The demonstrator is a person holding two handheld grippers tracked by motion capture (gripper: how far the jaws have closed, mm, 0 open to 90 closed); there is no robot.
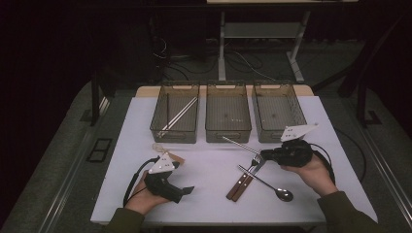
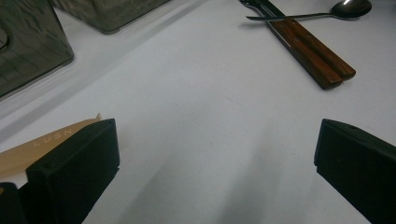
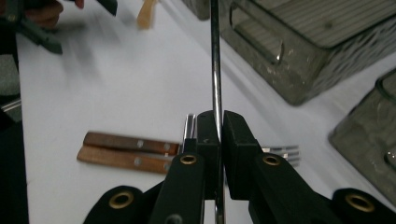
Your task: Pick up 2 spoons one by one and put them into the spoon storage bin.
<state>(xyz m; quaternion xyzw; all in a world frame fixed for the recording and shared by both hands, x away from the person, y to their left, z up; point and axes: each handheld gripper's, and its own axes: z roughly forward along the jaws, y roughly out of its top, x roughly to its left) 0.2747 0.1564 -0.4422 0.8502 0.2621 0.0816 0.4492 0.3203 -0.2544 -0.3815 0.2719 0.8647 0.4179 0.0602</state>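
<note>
Metal rod (image 3: 215, 56) pinched in my right gripper (image 3: 220, 126), above the fork (image 1: 253, 161), at the table's (image 1: 214, 170) four o'clock; left gripper (image 2: 215, 154) gapes wide, seven o'clock.

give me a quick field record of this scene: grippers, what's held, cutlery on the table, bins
left gripper: open, low over bare table, holding nothing
right gripper: shut on thin metal rod
wooden-handled fork and knife: side by side on white table
spoon: lies across their blades
bins: three in a row at far edge; left one holds long sticks
</note>
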